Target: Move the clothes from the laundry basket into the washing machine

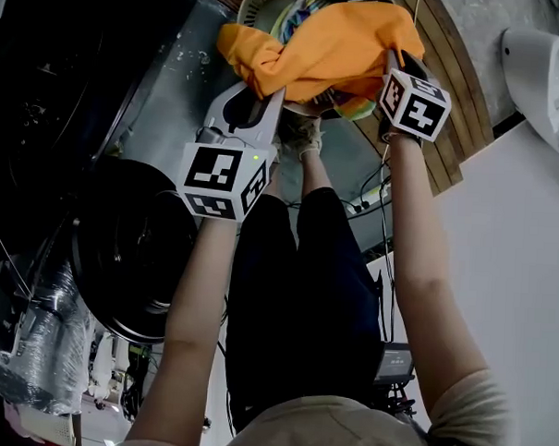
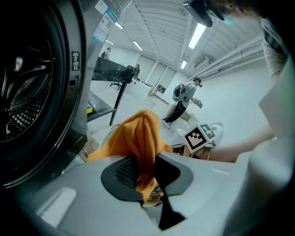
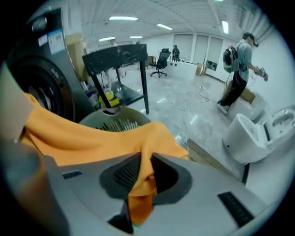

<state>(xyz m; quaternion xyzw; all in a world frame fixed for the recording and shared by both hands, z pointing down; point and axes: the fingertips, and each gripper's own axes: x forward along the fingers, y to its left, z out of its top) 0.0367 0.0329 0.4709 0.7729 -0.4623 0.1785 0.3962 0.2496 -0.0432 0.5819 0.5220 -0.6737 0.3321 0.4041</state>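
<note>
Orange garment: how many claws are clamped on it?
2. The left claw pinches one fold of the orange fabric garment held over the grey slatted laundry basket; the right claw pinches another fold.

The cloth (image 1: 333, 44) covers most of the basket (image 1: 252, 4), hiding nearly all that lies beneath; the washer (image 2: 41, 92) is cut off by the left gripper view's left edge; its label (image 2: 105, 25) is too small to read.

The washing machine's open door (image 1: 130, 248) juts out near the laundry basket (image 3: 115, 122), drum mouth (image 2: 27, 92) unblocked.
</note>
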